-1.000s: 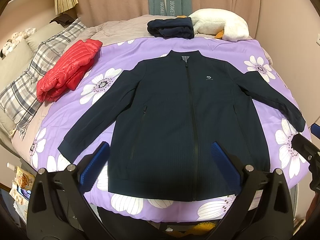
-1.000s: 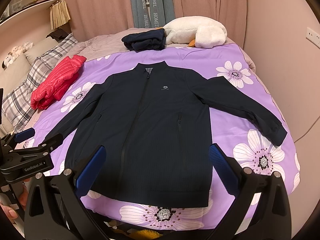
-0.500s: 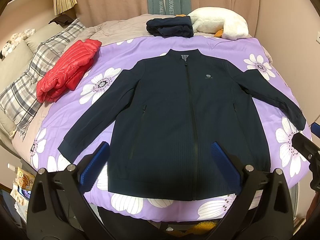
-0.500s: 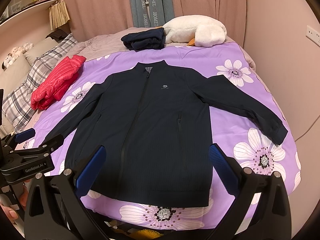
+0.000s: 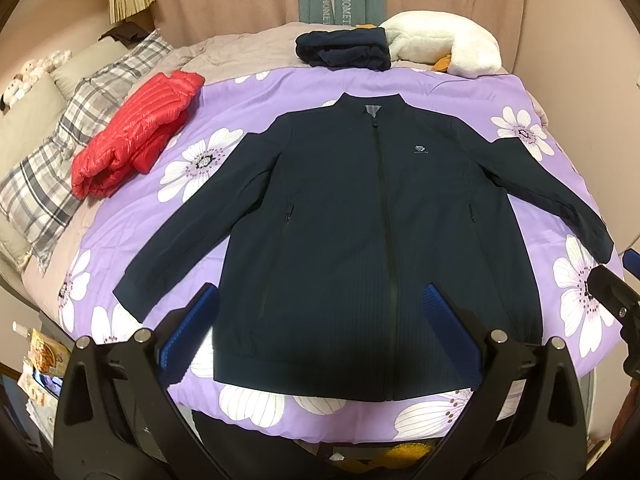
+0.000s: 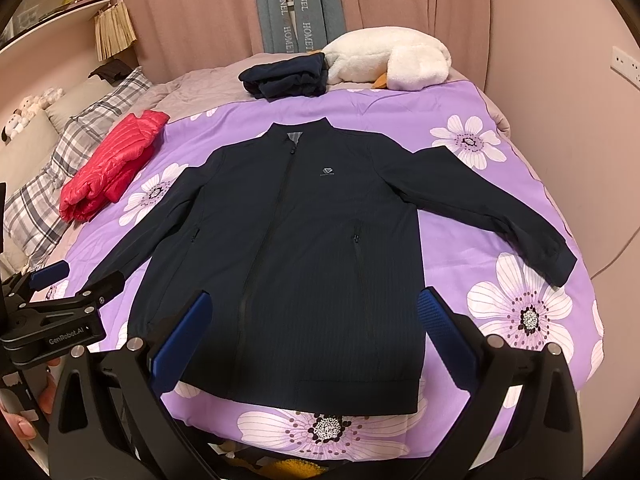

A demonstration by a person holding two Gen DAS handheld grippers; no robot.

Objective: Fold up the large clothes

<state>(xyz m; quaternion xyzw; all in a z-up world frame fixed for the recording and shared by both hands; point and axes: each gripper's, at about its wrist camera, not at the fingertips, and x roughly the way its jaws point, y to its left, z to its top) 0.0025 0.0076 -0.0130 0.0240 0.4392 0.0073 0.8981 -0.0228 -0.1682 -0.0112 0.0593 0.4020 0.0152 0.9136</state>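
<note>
A large dark navy zip jacket [image 5: 360,232] [image 6: 296,264] lies flat, front up and zipped, on a purple flowered bedspread [image 5: 152,232] [image 6: 520,280], both sleeves spread outward. My left gripper [image 5: 320,304] hovers open above the hem at the near edge of the bed, its blue pads wide apart and nothing between them. My right gripper [image 6: 314,312] is also open over the hem, empty. The left gripper's body [image 6: 60,312] shows at the left edge of the right wrist view, with a hand under it.
A folded red puffer jacket [image 5: 136,148] lies left of the jacket near plaid pillows [image 5: 68,156]. A folded dark garment [image 5: 344,48] and a white plush toy [image 5: 444,48] sit at the far end. Curtains and a wall close off the back and right.
Both grippers have held almost still; the view shifted only slightly. The jacket has not moved.
</note>
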